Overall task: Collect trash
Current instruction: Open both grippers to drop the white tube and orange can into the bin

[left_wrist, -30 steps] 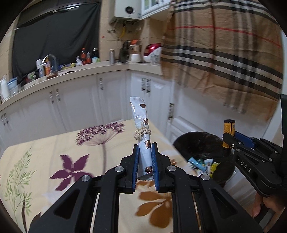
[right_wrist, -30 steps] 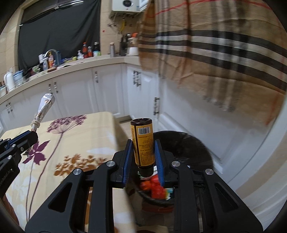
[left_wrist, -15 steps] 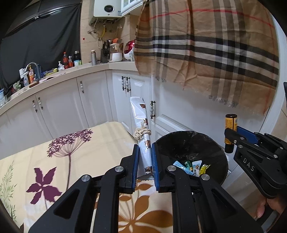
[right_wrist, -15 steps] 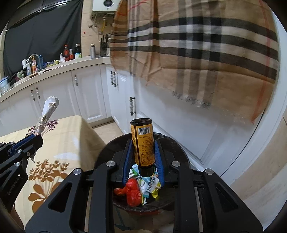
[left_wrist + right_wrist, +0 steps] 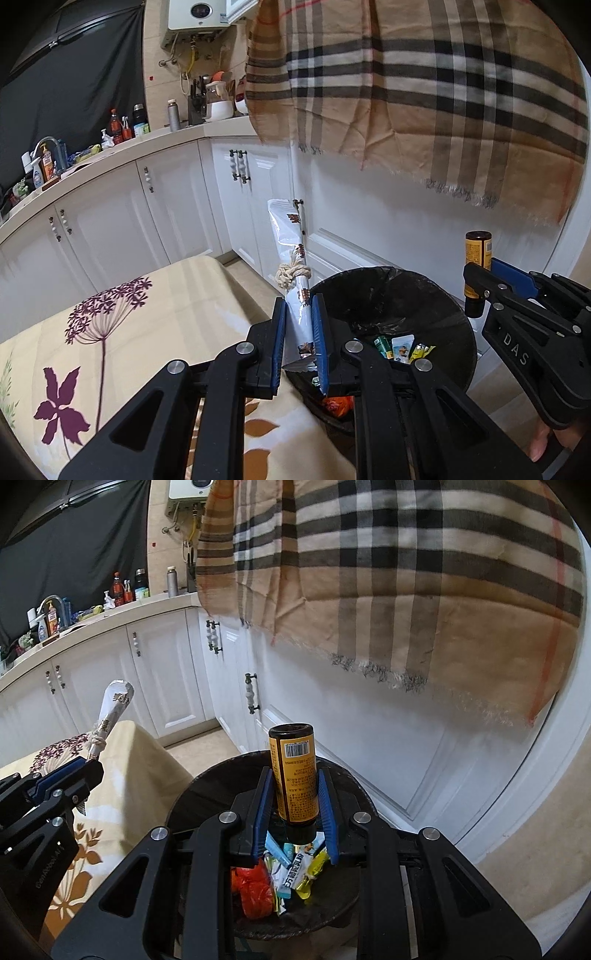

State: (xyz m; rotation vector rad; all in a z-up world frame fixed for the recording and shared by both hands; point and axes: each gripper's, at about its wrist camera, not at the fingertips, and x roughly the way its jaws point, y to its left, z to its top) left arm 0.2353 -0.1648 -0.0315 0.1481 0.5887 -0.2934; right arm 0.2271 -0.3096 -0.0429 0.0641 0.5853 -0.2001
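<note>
My left gripper (image 5: 299, 341) is shut on a rolled silver wrapper (image 5: 292, 273) tied with string, held upright at the table's right edge beside the black trash bin (image 5: 391, 295). The wrapper also shows in the right wrist view (image 5: 110, 716). My right gripper (image 5: 295, 805) is shut on a brown bottle with a yellow label (image 5: 295, 775), held neck-down right over the bin (image 5: 207, 794). The bottle (image 5: 478, 269) and right gripper also show at the right of the left wrist view. The bin holds a red bag (image 5: 253, 890) and several wrappers.
A table with a flowered cloth (image 5: 155, 310) lies left of the bin. White cabinets (image 5: 177, 206) and a cluttered counter (image 5: 110, 144) run behind. A plaid cloth (image 5: 424, 92) hangs above the bin. White panelled wall (image 5: 406, 746) stands behind it.
Both grippers have moved right, off the table toward the bin. The bottle now hangs over the bin's middle; the wrapper has reached the bin's left rim.
</note>
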